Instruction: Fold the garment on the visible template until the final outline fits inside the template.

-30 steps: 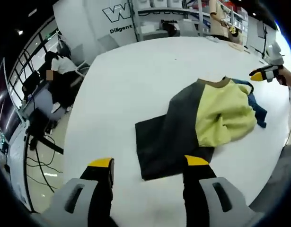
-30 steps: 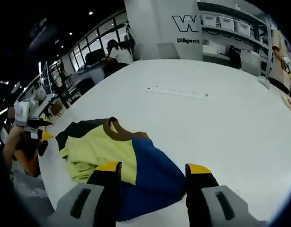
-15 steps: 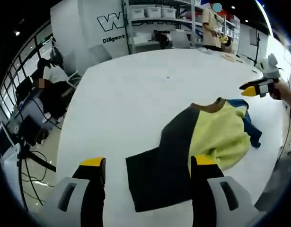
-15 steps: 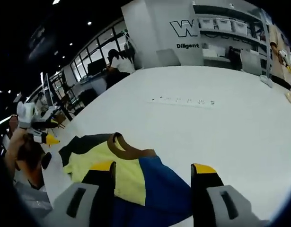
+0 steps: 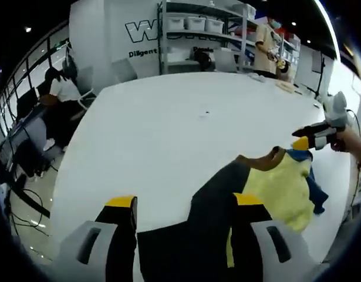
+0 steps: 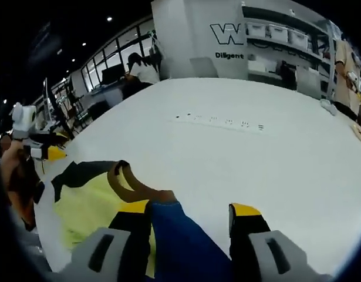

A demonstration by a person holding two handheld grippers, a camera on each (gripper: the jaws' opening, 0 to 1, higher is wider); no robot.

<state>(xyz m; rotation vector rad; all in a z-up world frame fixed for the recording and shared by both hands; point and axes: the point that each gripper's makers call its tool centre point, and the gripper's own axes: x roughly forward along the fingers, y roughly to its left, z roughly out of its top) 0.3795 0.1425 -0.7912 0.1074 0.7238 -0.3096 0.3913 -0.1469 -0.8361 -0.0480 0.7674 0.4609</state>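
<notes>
The garment (image 5: 268,188) is dark grey, yellow and blue with a brown collar; bench (image 5: 162,135) white; tongs (image 5: 183,202) yellow-tipped black.

The left gripper (image 5: 183,208) hovers with jaws apart over the dark part of the garment (image 5: 268,188) on the white table (image 5: 151,129); the right gripper (image 5: 312,136) hangs near its brown collar
</notes>
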